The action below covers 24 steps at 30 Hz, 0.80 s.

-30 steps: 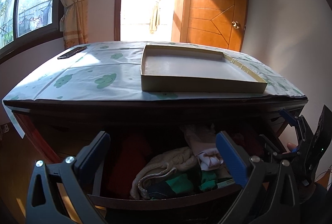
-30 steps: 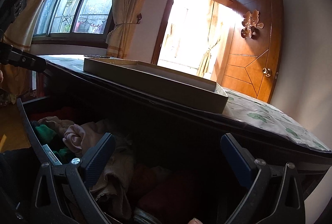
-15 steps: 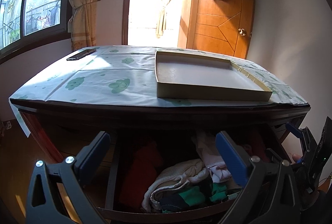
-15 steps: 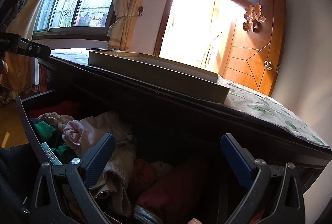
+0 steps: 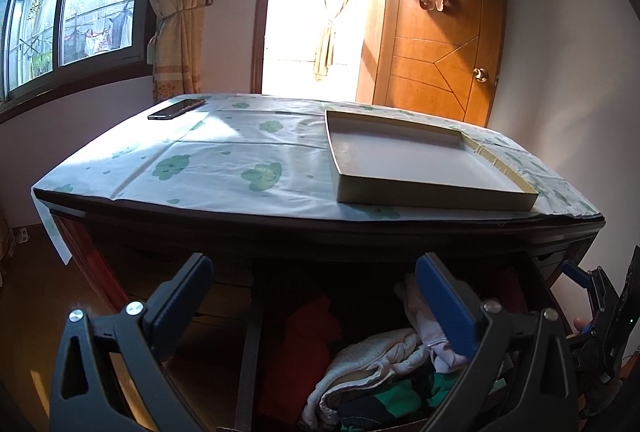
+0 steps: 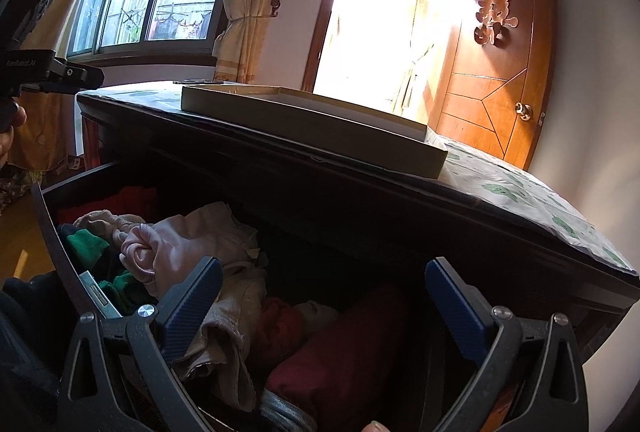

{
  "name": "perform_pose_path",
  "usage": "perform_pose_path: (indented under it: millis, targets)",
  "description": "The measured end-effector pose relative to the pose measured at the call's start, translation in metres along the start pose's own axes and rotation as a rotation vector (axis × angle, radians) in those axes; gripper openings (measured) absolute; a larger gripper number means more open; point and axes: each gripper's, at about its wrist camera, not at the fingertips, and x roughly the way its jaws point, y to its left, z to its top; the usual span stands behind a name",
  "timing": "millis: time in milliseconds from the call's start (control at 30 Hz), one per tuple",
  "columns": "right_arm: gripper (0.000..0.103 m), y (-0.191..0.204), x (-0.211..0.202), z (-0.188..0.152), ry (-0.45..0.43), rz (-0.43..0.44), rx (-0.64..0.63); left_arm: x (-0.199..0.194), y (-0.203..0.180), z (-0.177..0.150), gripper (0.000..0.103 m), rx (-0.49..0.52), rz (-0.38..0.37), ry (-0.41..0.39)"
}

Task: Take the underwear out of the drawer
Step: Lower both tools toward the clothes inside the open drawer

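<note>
Here, nearest the lens in the left wrist view, the left gripper (image 5: 314, 290) has its two blue-padded fingers spread wide with nothing between them, poised above the open drawer (image 5: 248, 352). Directly below and between the fingers lies the clothing: a cream dotted garment (image 5: 372, 360) folded at the near edge, a green and dark striped item (image 5: 404, 398) just in front of it, and a pale pink garment (image 5: 424, 324) partly behind the right finger. A red garment (image 5: 308, 336) lies left of these, deeper in the drawer.

In the right wrist view, the right gripper (image 6: 324, 300) is likewise spread and empty, over the right part of the same drawer. A pink bundled garment (image 6: 160, 252) lies just left of and beyond its left finger, a cream cloth (image 6: 232, 316) drapes beside that finger, and a dark red garment (image 6: 344, 344) fills the gap between the fingers, below them. Which pieces are underwear cannot be told.

Beyond the drawer, the chest top carries a cloud-printed cover (image 5: 224, 159), with a shallow open box (image 5: 420, 167) on its right half and a dark phone (image 5: 176, 108) at its far left. Farthest stand the window (image 5: 60, 31), a tied curtain (image 5: 176, 11), and a wooden door (image 5: 440, 43).
</note>
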Motion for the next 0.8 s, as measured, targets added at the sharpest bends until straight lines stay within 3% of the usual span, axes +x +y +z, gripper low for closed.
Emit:
perform_pose_path:
  millis: [267,800]
  targets:
    - [0.103,0.002,-0.002,-0.001,0.025,0.010,-0.001,-0.006,0.010,0.007,0.103,-0.009,0.001,-0.021]
    - [0.103,0.002,-0.001,0.001,0.128,0.048,0.003,0.004,0.000,0.002,0.103,0.043,-0.033,0.061]
